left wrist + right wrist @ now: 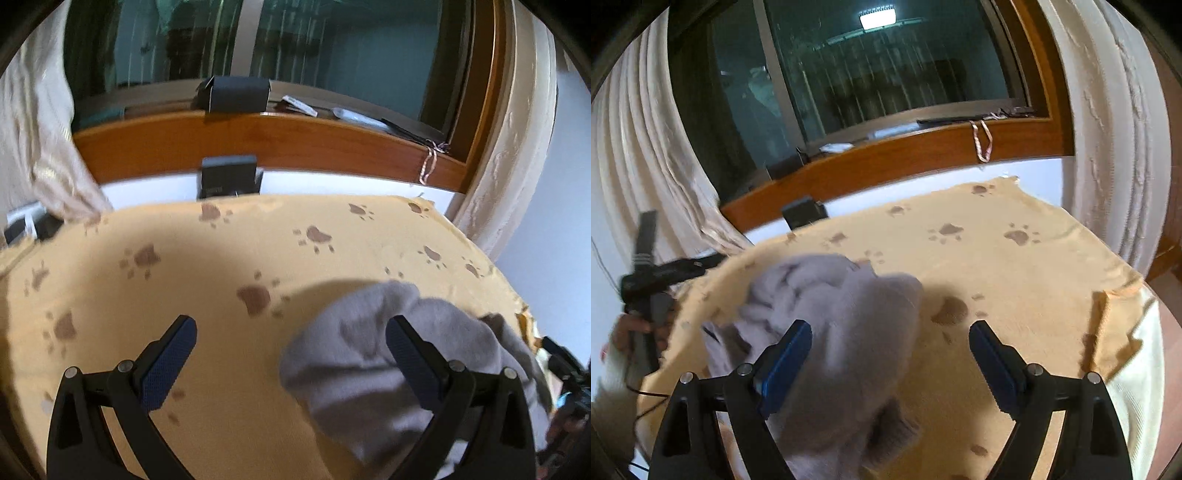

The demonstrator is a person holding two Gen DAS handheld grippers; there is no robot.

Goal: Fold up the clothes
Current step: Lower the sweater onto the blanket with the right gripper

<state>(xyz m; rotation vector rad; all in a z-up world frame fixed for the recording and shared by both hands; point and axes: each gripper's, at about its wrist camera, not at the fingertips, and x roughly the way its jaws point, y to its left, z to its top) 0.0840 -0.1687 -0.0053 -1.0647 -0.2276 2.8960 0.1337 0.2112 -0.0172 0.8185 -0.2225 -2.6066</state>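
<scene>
A yellow blanket [229,369] with brown paw prints covered the table and filled the lower half of both views. On it lay a crumpled grey sweater [846,332], lower right in the left wrist view, lower left in the right. The left gripper [291,332] stood with jaws wide, its right finger over the sweater. The right gripper [890,336] stood likewise wide, its left finger over the sweater, gripping nothing.

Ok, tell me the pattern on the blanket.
Tan blanket with brown paw prints, clearest in the left wrist view.
</scene>
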